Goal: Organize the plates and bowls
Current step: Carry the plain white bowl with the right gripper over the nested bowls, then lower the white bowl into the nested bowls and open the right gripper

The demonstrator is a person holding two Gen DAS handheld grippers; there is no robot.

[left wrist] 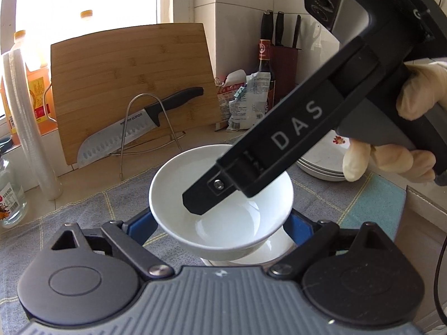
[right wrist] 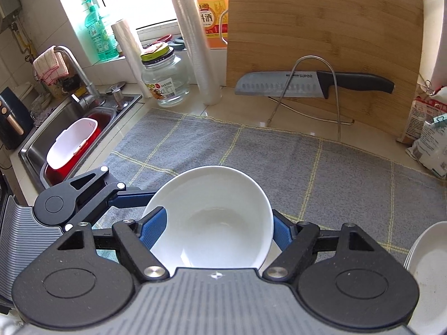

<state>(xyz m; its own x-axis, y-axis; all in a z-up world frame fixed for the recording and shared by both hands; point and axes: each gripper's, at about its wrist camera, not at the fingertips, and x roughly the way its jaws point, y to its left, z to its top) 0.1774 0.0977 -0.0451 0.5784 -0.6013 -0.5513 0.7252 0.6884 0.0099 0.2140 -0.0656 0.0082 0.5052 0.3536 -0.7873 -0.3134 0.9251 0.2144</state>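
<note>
The white bowl (left wrist: pixel 173 195) (right wrist: pixel 218 217) is held tilted above a grey checked cloth (left wrist: pixel 83 217) (right wrist: pixel 251 150) that is spread on the desk (left wrist: pixel 92 178) (right wrist: pixel 223 111). It is pinched by the fingers of the right gripper (left wrist: pixel 195 198) (right wrist: pixel 218 231). In the right wrist view one blue pad (right wrist: pixel 153 229) is laid over the bowl's left rim and the other (right wrist: pixel 282 234) is set against its outer wall on the right. In the left wrist view a black finger of that gripper is seen reaching down into the bowl, and its handle is clasped by a gloved hand (left wrist: pixel 413 95).

The fingers of the left gripper (left wrist: pixel 219 223) are spread wide, one on each side of the same bowl. Whether they press on it cannot be told, since their tips are hidden behind the bowl's wall. A further white piece (left wrist: pixel 251 254) is seen just under the bowl; what it is cannot be told.

A stack of white plates (left wrist: pixel 321 162) (right wrist: pixel 427 265) is set on the cloth near the bowl, by the right hand. At the back of the desk a bamboo cutting board (left wrist: pixel 134 83) (right wrist: pixel 321 42) is stood upright, and a black-handled knife (left wrist: pixel 134 131) (right wrist: pixel 279 85) is rested on a wire rack against it. A steel sink (right wrist: pixel 56 128) is seen beyond the cloth's far edge in the right wrist view.
</note>
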